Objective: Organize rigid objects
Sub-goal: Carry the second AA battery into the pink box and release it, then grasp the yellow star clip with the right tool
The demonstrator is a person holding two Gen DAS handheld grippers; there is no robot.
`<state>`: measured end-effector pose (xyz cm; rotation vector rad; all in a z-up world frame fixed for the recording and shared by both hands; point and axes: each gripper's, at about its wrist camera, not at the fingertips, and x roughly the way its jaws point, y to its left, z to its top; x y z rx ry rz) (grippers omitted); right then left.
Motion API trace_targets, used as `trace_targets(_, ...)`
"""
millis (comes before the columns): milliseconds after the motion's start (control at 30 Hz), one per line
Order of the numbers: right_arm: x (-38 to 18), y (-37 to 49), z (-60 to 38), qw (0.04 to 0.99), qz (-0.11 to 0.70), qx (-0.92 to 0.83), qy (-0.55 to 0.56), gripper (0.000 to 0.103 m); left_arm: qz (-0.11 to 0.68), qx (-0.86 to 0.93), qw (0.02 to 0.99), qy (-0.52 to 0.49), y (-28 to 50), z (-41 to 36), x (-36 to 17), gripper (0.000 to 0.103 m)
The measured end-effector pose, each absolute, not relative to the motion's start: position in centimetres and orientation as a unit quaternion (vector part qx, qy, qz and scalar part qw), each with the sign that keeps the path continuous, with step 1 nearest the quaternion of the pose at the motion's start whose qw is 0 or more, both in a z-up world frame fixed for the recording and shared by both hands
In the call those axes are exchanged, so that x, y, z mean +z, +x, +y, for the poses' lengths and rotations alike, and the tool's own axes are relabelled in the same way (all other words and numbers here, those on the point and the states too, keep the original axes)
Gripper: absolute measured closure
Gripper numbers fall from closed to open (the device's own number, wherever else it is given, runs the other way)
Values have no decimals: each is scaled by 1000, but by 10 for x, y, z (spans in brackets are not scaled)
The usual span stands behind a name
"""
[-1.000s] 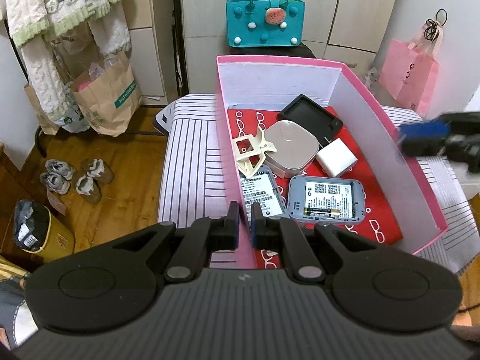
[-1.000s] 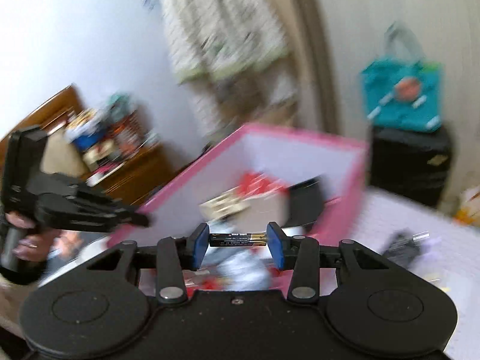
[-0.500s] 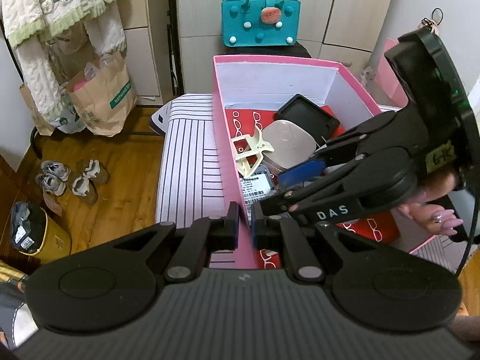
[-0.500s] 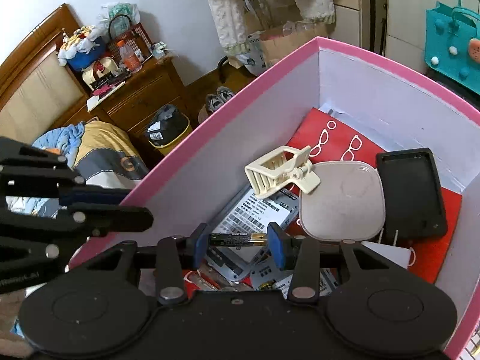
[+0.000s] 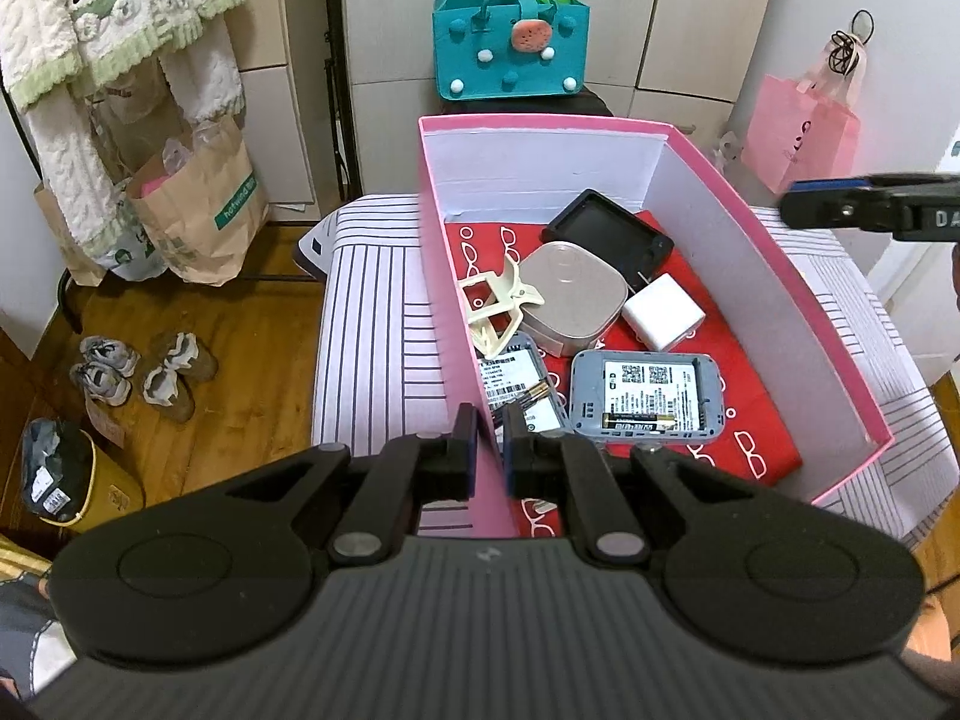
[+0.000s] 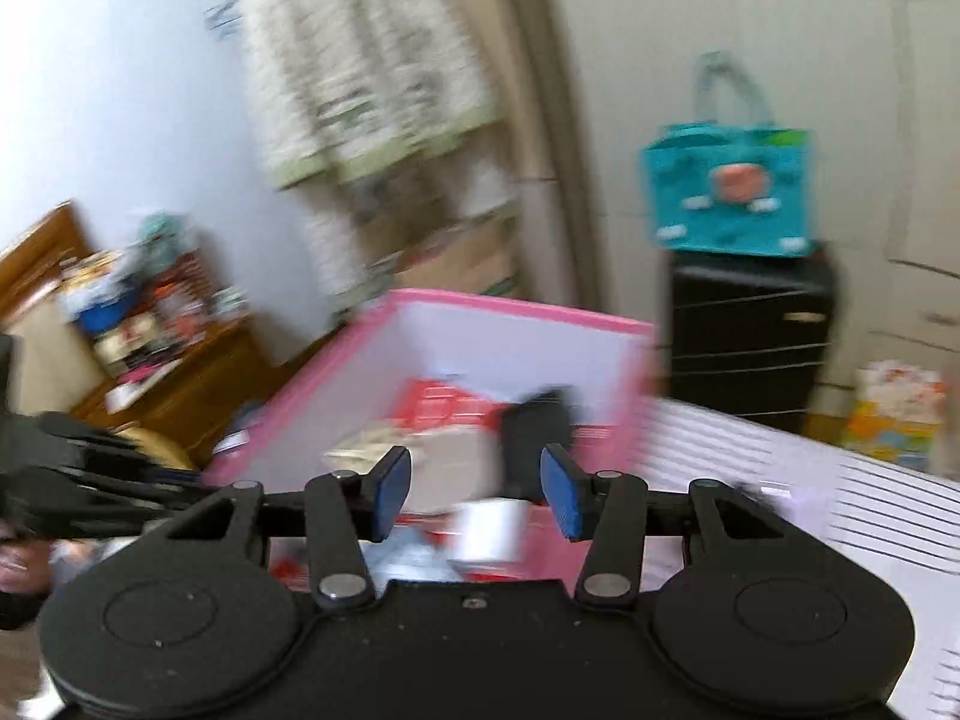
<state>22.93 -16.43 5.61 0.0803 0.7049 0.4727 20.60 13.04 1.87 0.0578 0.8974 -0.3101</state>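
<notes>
A pink box (image 5: 780, 252) stands on a striped surface and holds a black case (image 5: 606, 234), a beige square case (image 5: 570, 294), a cream clip (image 5: 492, 306), a white charger (image 5: 663, 312), two grey devices and two batteries (image 5: 639, 420) (image 5: 531, 393). My left gripper (image 5: 489, 450) is shut on the box's near left wall (image 5: 438, 276). My right gripper (image 6: 474, 495) is open and empty, raised to the right of the box (image 6: 516, 324); its view is blurred. Its tip shows at the right of the left wrist view (image 5: 864, 207).
A teal felt bag (image 5: 510, 54) sits on a black cabinet behind the box. A pink paper bag (image 5: 798, 132) stands at the right. Brown paper bags (image 5: 198, 204), shoes (image 5: 138, 372) and hanging clothes are on the left by the wooden floor.
My right gripper has let go of the battery, which now lies on the left grey device in the box. It opened and pulled back out to the right. The left gripper stayed put.
</notes>
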Motion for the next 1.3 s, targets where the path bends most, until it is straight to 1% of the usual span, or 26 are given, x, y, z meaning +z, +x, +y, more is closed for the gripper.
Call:
trace_targets(133,27,215,-212,933,326,148,38,50,434,-151,888,27,208,130,19,96)
trace_targets(367,-20,211,-256,938,332,74,65,49,434,-147,888,24,209,131,19,96)
trace_targets(600,-57,228,-258,932,357,41,55,50,435,-143,889,23,209,131,19,96)
trace_targets(700,-70,236,-251,925,377,-1,46,50,436,-143,888,26,209,129,19,96)
trace_targets(733,-75,237,-248,925,379,-7,32,52,436,-143,888,28,209,129,19,96)
trace_targets(767,-77,236,-245,929,370,-10,17,61,436,-143,888,28,209,129,18,96)
trace_targets(800,-77,235,-246,931,364,-7,22,65,435,-143,888,31,209,128,18,96)
trace_targets(1067,-70,224,-243,935,351,-18,58,65,444,-137,885,33,211,126,19,96)
trace_targets(1300,-34,196,-245,947,314,-26,59,65,448,-136,883,40,211,125,18,96)
